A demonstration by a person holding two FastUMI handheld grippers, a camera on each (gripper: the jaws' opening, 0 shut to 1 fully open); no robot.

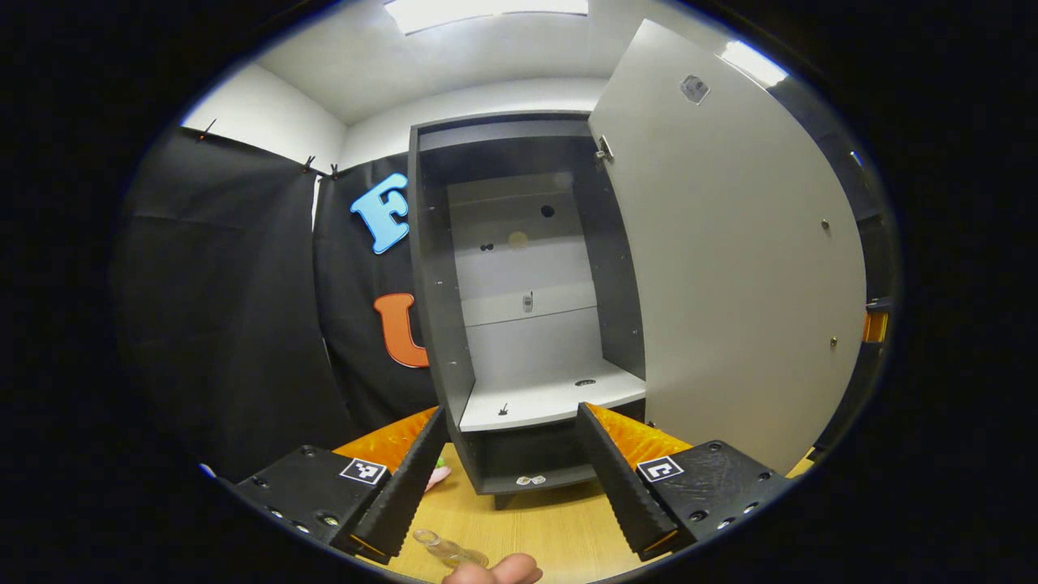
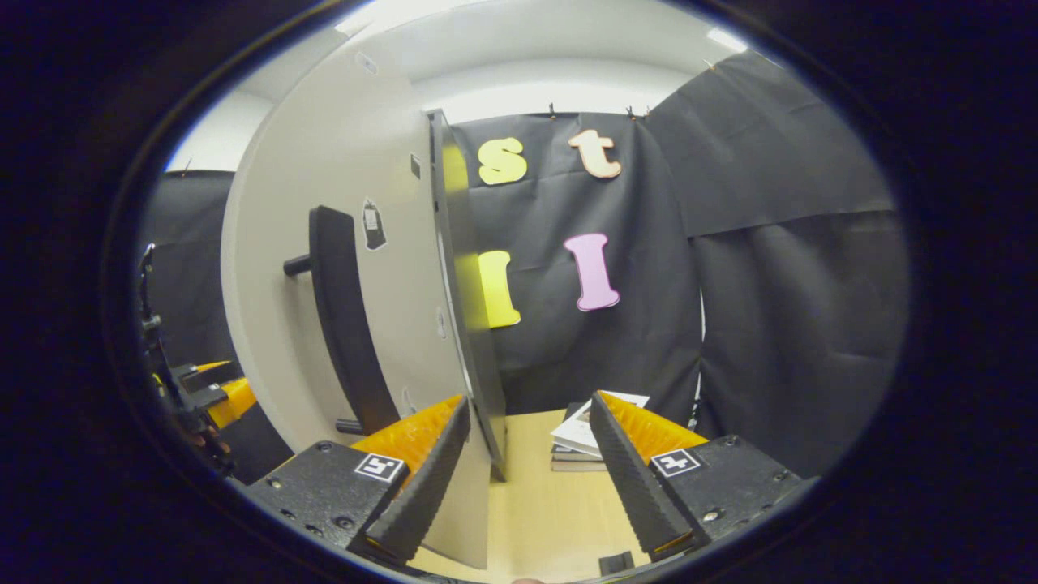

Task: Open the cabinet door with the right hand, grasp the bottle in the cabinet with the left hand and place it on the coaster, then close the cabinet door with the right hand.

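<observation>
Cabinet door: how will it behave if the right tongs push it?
Probably stiff: the cabinet door looks flat and rigid. It should swing on its hinge, not tip. The open right tongs straddle its edge, so slipping seems unlikely.

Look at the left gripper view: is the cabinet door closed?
No, the door stands swung wide open, showing the cabinet's bare shelves.

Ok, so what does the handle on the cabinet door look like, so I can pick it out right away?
Find the tall pale cabinet door standing open on the left of the right gripper view. On its face sits the handle, a long dark upright bar held off the panel by short posts. It is the one raised part there; the small sticker beside it lies flat.
</observation>
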